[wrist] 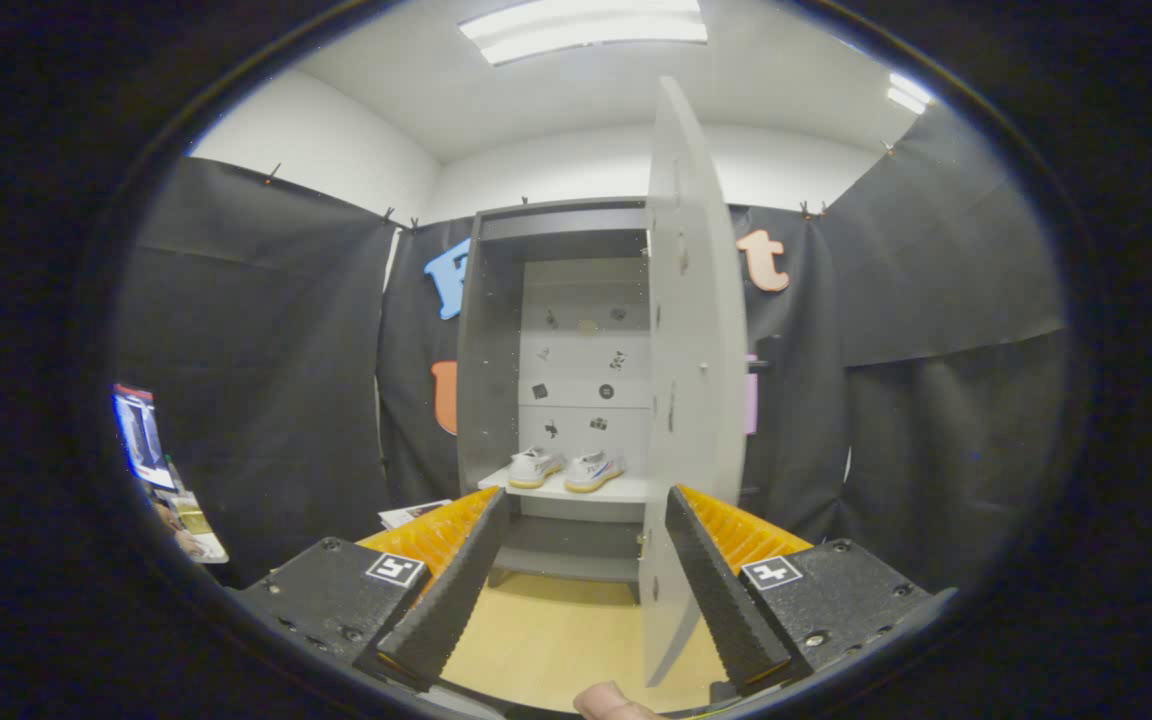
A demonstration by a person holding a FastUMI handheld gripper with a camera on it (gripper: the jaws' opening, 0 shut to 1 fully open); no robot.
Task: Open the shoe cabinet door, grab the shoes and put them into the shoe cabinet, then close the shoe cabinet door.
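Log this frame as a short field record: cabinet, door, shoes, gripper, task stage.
cabinet: tall shoe cabinet against the black cloth wall, beyond the fingers
door: door swung open, its edge toward the camera, reaching down beside the right finger
shoes: pair of shoes side by side on a shelf inside the cabinet
gripper: gripper open, fingers apart, holding nothing
floor: wooden floor between the fingers
task stage: shoes in; door not yet closed
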